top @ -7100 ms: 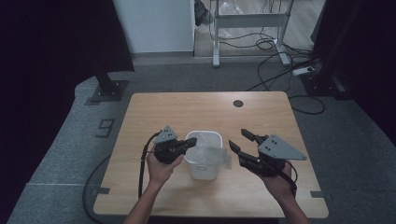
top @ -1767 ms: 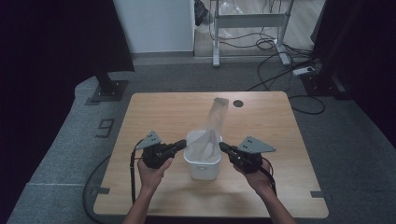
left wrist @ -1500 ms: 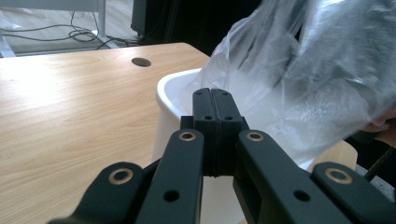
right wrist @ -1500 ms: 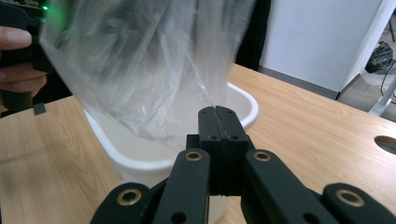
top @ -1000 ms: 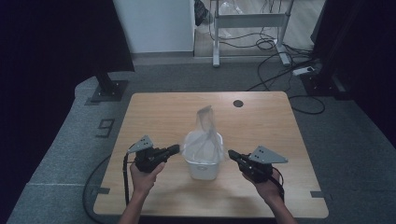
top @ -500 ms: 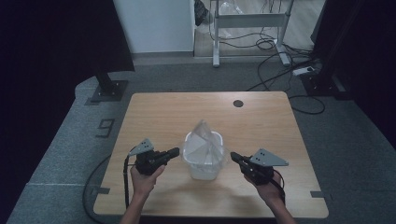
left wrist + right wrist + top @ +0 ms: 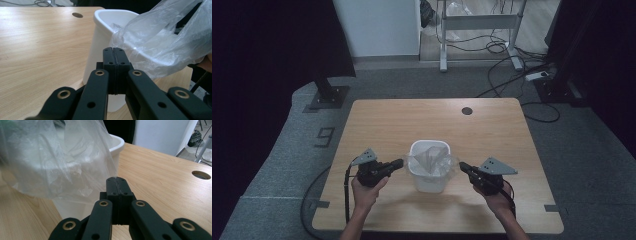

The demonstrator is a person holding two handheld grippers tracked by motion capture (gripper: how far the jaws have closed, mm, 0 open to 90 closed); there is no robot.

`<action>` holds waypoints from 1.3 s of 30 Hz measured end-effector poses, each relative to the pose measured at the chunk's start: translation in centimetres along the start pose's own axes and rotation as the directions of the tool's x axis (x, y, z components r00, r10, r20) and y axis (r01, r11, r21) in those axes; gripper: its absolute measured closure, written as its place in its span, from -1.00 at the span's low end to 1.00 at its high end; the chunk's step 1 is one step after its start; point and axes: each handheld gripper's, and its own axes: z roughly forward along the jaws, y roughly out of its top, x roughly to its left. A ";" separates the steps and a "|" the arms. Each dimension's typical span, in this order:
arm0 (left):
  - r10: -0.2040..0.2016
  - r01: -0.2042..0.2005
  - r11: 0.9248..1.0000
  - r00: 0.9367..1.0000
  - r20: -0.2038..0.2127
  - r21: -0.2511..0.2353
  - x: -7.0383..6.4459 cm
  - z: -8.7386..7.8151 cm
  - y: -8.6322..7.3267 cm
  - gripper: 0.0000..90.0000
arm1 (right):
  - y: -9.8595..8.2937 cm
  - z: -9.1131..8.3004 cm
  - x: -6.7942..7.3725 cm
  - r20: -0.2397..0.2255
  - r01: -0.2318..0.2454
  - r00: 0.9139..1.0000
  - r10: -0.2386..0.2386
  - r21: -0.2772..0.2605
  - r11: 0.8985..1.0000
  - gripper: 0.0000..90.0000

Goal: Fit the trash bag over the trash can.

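Note:
A small white bin [image 7: 428, 177] stands on the wooden table [image 7: 377, 120], near its front middle. A clear plastic bag [image 7: 430, 158] lies in and over its mouth, spread toward both sides. My left gripper [image 7: 401, 163] is at the bin's left rim, shut on the bag's left edge [image 7: 117, 42]. At the right rim my right gripper [image 7: 462, 166] is shut on the bag's right edge [image 7: 110, 167]. In the left gripper view the bin [image 7: 100, 47] shows behind the closed jaws. The right gripper view has the bin [image 7: 116, 147] behind the stretched bag.
A round cable hole [image 7: 467, 110] sits at the table's far right. Cables trail from each gripper off the front edge. Beyond the table are a desk frame [image 7: 477, 22], floor cables [image 7: 512, 50] and a power strip [image 7: 537, 76].
The bag, which stood tall above the bin, has come down and been spread sideways over the rim. Both grippers moved lower and apart, each holding an edge.

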 end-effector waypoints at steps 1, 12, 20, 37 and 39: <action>0.001 -0.001 1.000 1.000 0.002 -0.003 -0.1 0.0 0.0 0.97 | 0.0 0.0 0.0 0.001 -0.003 1.000 0.003 -0.002 1.000 0.99; 0.038 -0.038 0.998 0.999 -0.009 -0.058 -2.0 -1.0 1.8 0.07 | 2.1 -1.5 1.2 -0.020 0.011 1.000 -0.012 -0.074 0.997 0.36; 0.089 -0.093 0.994 0.995 -0.050 -0.065 -2.8 -0.5 4.1 -0.05 | 4.9 -2.1 2.8 -0.043 0.057 0.997 -0.062 -0.120 0.991 0.24; 0.173 -0.175 0.984 0.983 -0.057 -0.017 -3.5 2.2 6.5 0.86 | 9.2 1.7 4.4 -0.053 0.086 0.994 -0.090 -0.075 0.993 0.30; 0.177 -0.179 0.984 0.982 -0.060 -0.016 -3.7 2.3 6.5 0.89 | 9.6 1.7 4.7 -0.036 0.086 0.995 -0.089 -0.081 0.993 0.34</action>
